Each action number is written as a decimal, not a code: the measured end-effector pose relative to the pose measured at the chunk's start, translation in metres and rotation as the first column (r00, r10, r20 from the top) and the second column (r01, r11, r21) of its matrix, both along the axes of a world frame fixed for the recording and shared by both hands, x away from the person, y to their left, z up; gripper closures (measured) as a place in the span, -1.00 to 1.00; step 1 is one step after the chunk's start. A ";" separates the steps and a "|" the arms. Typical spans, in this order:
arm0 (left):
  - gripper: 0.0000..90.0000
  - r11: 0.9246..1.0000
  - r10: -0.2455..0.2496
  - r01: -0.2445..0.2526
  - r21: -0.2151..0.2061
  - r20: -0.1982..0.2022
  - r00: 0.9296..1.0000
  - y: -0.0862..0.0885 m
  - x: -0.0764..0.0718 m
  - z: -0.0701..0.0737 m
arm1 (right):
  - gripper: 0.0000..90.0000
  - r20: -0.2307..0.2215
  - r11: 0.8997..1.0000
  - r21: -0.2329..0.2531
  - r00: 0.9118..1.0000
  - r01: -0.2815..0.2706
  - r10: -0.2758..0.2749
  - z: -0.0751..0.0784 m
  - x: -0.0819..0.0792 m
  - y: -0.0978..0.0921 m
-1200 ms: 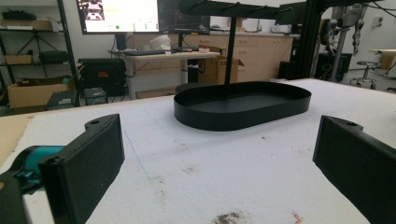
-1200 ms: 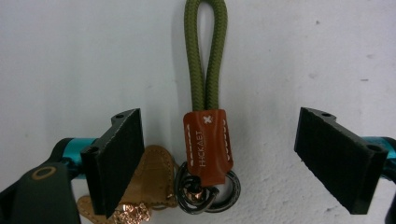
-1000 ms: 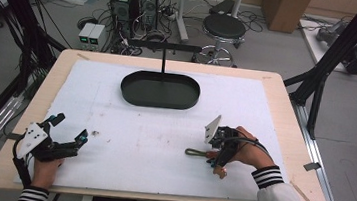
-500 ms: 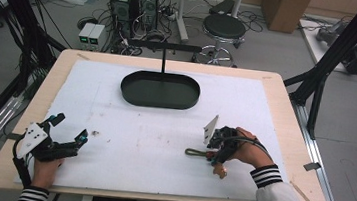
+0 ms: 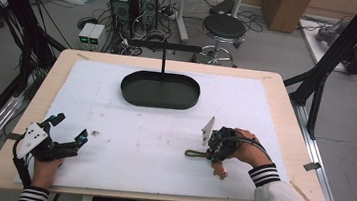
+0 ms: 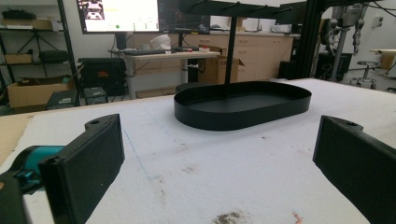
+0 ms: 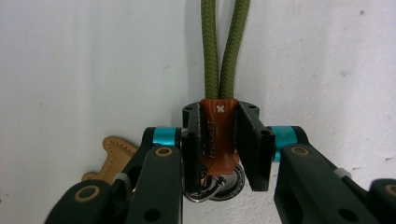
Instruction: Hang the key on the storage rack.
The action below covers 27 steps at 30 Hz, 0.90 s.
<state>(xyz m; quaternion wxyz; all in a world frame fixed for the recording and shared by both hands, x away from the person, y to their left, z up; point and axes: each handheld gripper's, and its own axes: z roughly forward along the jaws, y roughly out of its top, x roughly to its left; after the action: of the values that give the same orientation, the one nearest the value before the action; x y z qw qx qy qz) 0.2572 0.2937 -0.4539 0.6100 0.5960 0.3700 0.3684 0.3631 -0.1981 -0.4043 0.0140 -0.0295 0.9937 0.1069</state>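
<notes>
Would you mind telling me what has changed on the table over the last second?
Hardly anything. The right gripper stays shut on the keychain, whose green cord loop lies where it lay. The left gripper stays open in its place, and the black tray has not moved.
</notes>
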 end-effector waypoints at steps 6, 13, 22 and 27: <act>-0.95 1.000 0.000 0.000 -0.001 0.000 1.000 0.000 0.000 0.000 | 0.61 -0.013 0.999 0.034 1.000 0.011 -0.011 0.003 0.001 -0.001; -0.95 1.000 0.000 0.000 -0.001 0.000 1.000 0.000 0.000 0.000 | 0.61 -0.038 0.982 0.136 0.991 0.131 -0.127 0.012 0.005 -0.009; -0.95 1.000 0.000 0.000 -0.001 0.000 1.000 0.000 0.000 0.000 | 0.61 -0.072 0.888 0.353 0.954 0.296 -0.290 0.030 0.014 -0.021; -0.95 1.000 0.000 0.000 -0.001 0.000 1.000 0.000 0.000 0.000 | 0.61 -0.059 0.809 0.472 0.928 0.351 -0.368 0.041 0.017 -0.027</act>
<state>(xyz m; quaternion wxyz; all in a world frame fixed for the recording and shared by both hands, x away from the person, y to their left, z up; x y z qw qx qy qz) 0.2573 0.2938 -0.4539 0.6103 0.5957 0.3703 0.3683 0.3801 -0.2255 -0.3635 0.0582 0.1612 0.9241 0.3417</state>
